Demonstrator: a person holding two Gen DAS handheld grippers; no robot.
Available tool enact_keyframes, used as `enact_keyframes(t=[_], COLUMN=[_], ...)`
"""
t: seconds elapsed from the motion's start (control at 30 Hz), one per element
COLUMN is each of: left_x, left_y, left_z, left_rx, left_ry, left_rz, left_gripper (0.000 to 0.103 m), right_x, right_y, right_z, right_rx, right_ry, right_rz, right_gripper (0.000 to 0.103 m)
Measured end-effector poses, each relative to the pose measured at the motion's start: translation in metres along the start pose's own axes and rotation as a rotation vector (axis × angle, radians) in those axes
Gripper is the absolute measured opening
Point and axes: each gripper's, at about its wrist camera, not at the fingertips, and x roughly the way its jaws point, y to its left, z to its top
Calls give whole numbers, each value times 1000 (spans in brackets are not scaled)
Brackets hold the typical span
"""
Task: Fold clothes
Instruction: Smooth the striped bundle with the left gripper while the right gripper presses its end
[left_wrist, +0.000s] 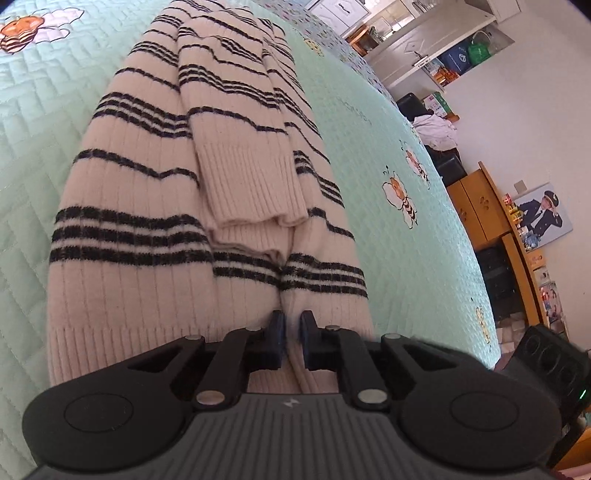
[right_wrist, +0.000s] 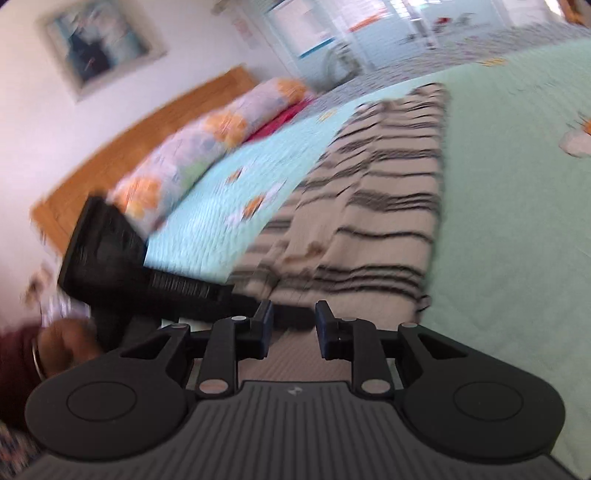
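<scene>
Lengthwise up the middle of the left wrist view lies the striped sweater (left_wrist: 207, 206) on the green quilt (left_wrist: 388, 122), sleeves laid inward for folding. At lower centre the left gripper (left_wrist: 291, 326) pinches its hem. Right view: the right gripper (right_wrist: 294, 314) hovers parted over the hem, ready to match that pinch.

1. The sweater (left_wrist: 147, 229) lies lengthwise on the bed (left_wrist: 369, 155), both sleeves folded in over its body.
2. The left gripper (left_wrist: 291, 332) sits at the sweater's near hem, a fold of knit between its fingers.
3. The right gripper (right_wrist: 293, 325) hovers beside it over the same hem.
4. A pillow (right_wrist: 207, 144) lies against the headboard (right_wrist: 122, 147).
</scene>
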Motion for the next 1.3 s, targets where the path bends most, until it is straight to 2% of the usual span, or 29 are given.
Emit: enact_keyframes(t=[0.03,0.1,0.17,0.23,0.3,0.43,0.5,0.6,0.67,0.77,0.83,0.9,0.93,0.97,1.03,1.13,1.3], left_x=[0,-6,-12,-16,-18,-19,-21,-25,-29,-35,-39,-41,-40,-38,-36,-38,-44], left_y=[0,-5,-12,-15,-15,-6,-3,-3,-3,1,5,9,12,15,19,19,20], left_z=[0,0,0,1,3,8,10,13,15,20,23,25,26,27,28,30,43], left_rx=[-1,33,80,107,110,72,60,66,73,55,44,28,17,7,-6,6,-9], left_ry=[-1,-4,-16,-34,-60,-72,-83,-96,-107,-132,-161,-186,-187,-183,-178,-183,-210], left_rz=[3,16,27,29,45,52,47,56,64,47,48,52,64,79,101,87,67], left_gripper=[11,14,20,27,30,30,30,30,30,30,31,33,33,33,33,33,33], right_x=[8,9,7,0,-9,-3,13,47,51,42,29,27,33,40,42,37,14], right_y=[5,14,14,4,-7,-25,-31,-41,-42,-41,-39,-40,-42,-45,-47,-44,-40], right_z=[-4,-8,-3,7,18,41,46,44,41,45,45,44,41,39,35,42,55], right_rx=[-60,-138,-148,-57,42,101,109,131,129,144,152,155,155,154,166,187,215], right_ry=[40,34,47,26,-48,-134,-125,-43,-53,-53,-95,-103,-67,-28,-38,-11,-46], right_rz=[-20,-41,-35,27,76,48,46,37,35,31,46,54,45,35,39,31,46], right_gripper=[25,25,25,25,25,25,25,25,25,25,26,34,40,39,39,39,40])
